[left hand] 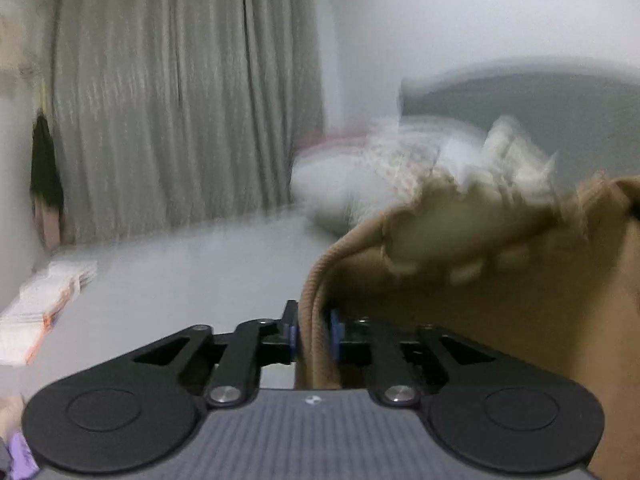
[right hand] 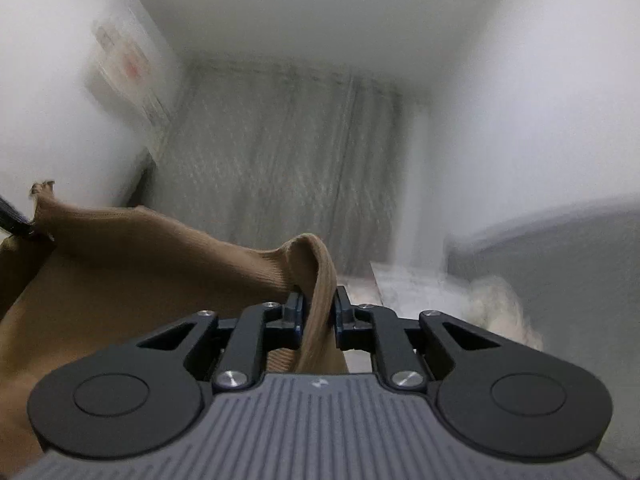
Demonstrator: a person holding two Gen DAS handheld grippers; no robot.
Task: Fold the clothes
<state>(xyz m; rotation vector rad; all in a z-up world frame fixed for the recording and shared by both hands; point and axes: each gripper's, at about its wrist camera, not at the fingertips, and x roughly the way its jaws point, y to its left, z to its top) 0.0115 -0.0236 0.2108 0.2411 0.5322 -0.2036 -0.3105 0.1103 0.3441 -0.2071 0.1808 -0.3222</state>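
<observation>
A white bed surface [left hand: 180,272] fills the lower part of the left wrist view, and behind it grey curtains [left hand: 180,120] hang from ceiling to floor; the same curtains [right hand: 288,168] close the far end of the room in the right wrist view. A grey headboard [left hand: 540,120] stands at the right side of the bed, with white pillows [left hand: 340,184] and a pale fluffy thing just in front of it, all blurred. The tan knitted garment [left hand: 500,300] is lifted above the bed and stretches between the two grippers; in the right wrist view it [right hand: 140,264] spreads to the left. The left gripper [left hand: 314,334] has its fingers pressed on a ribbed edge of the garment, pinching it. The right gripper [right hand: 319,316] pinches another ribbed edge in the same way. A stack of white folded papers or cloth [left hand: 44,304] lies at the left edge of the bed; I cannot tell which.
</observation>
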